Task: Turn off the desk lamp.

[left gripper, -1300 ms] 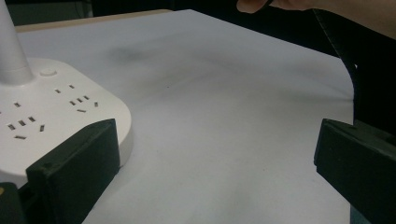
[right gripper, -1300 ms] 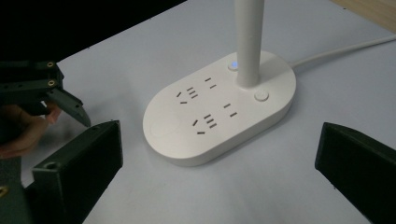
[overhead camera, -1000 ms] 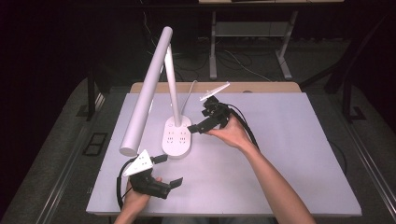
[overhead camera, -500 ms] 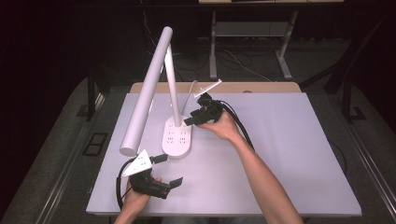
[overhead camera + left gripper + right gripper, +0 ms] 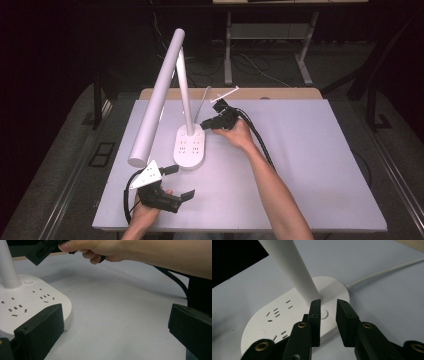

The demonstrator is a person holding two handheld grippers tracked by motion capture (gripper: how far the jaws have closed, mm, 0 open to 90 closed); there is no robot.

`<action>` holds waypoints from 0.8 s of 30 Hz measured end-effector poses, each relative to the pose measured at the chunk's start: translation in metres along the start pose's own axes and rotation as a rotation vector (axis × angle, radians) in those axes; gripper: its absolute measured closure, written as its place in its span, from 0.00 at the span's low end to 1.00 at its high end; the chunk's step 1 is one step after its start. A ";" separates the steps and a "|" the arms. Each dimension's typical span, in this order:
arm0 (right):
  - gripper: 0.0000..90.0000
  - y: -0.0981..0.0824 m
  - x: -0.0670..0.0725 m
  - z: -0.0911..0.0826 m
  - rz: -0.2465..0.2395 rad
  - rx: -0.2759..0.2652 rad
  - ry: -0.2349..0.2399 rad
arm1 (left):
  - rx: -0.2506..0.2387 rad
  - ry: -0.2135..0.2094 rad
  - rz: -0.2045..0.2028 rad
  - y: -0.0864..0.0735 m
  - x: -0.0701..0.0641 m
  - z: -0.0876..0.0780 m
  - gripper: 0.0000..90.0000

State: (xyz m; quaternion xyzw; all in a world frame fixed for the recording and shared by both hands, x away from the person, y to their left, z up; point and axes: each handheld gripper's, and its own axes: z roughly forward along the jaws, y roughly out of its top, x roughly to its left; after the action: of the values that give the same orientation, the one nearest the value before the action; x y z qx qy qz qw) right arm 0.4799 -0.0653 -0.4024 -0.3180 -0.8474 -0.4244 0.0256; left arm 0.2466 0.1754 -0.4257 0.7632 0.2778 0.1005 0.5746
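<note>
High view: we see a white lamp (image 5: pixel 189 146) on the table (image 5: pixel 310 165), right gripper (image 5: pixel 206 121) at its base, left gripper (image 5: pixel 180 182) near the front edge, jaws spread, empty. Left gripper view: base (image 5: pixel 27 300) beside its left jaw. Right gripper view: jaws slightly parted, empty, over the round button (image 5: pixel 323 313).
</note>
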 end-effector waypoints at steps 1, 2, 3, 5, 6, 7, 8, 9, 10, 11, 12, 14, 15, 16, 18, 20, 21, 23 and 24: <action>0.88 0.000 -0.001 0.001 0.006 -0.002 0.003 | 0.000 0.000 0.000 0.000 0.000 0.000 0.00; 0.88 0.000 -0.001 0.001 0.006 -0.002 0.003 | 0.000 0.000 0.000 0.000 0.000 0.000 0.00; 0.90 -0.001 -0.002 0.001 0.010 -0.005 0.008 | 0.000 -0.001 0.000 0.000 0.000 0.000 0.00; 0.95 -0.002 -0.004 0.006 0.019 -0.009 0.011 | 0.001 -0.002 0.002 0.000 0.000 0.000 0.00; 0.97 -0.002 -0.004 0.007 0.022 -0.007 0.014 | 0.001 -0.003 0.002 0.000 0.000 0.000 0.00; 0.97 -0.002 -0.004 0.007 0.022 -0.007 0.014 | 0.002 -0.003 0.002 0.000 0.000 0.000 0.00; 0.99 -0.002 -0.004 0.009 0.024 -0.006 0.016 | 0.002 -0.003 0.002 0.000 0.000 0.000 0.00; 1.00 -0.002 -0.004 0.012 0.029 -0.006 0.024 | 0.005 -0.003 0.003 0.000 0.000 0.000 0.00; 1.00 -0.003 -0.004 0.014 0.027 -0.004 0.026 | 0.006 -0.004 0.004 0.000 0.000 0.000 0.00; 1.00 -0.003 -0.004 0.016 0.027 0.001 0.023 | 0.006 -0.004 0.004 0.000 0.000 0.000 0.00; 1.00 -0.003 -0.004 0.016 0.027 0.001 0.023 | 0.006 -0.005 0.005 0.000 0.000 0.000 0.00; 1.00 -0.003 -0.004 0.019 0.030 0.014 0.022 | 0.007 -0.005 0.006 0.000 -0.001 0.000 0.00; 1.00 -0.004 -0.004 0.022 0.033 0.012 0.022 | 0.008 -0.007 0.007 0.000 -0.001 0.000 0.00; 1.00 -0.004 -0.004 0.023 0.032 0.013 0.016 | 0.009 -0.008 0.008 0.000 -0.001 0.000 0.00; 1.00 -0.004 -0.003 0.025 0.035 0.015 0.027 | 0.009 -0.009 0.009 0.000 -0.001 0.000 0.00; 1.00 -0.003 -0.001 0.027 0.038 0.021 0.029 | 0.007 -0.009 0.009 0.000 -0.001 0.000 0.00; 1.00 -0.003 -0.001 0.027 0.038 0.021 0.031 | 0.008 -0.008 0.009 0.000 -0.001 0.000 0.00; 1.00 -0.003 0.000 0.029 0.038 0.023 0.034 | 0.006 -0.007 0.008 0.000 -0.001 0.000 0.00; 1.00 -0.003 0.000 0.029 0.036 0.025 0.038 | 0.005 -0.007 0.008 0.000 -0.001 0.000 0.00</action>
State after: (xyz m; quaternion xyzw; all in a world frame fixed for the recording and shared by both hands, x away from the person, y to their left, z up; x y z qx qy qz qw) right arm 0.4847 -0.0450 -0.4233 -0.3250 -0.8460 -0.4193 0.0532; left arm 0.2458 0.1752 -0.4255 0.7661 0.2730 0.0994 0.5733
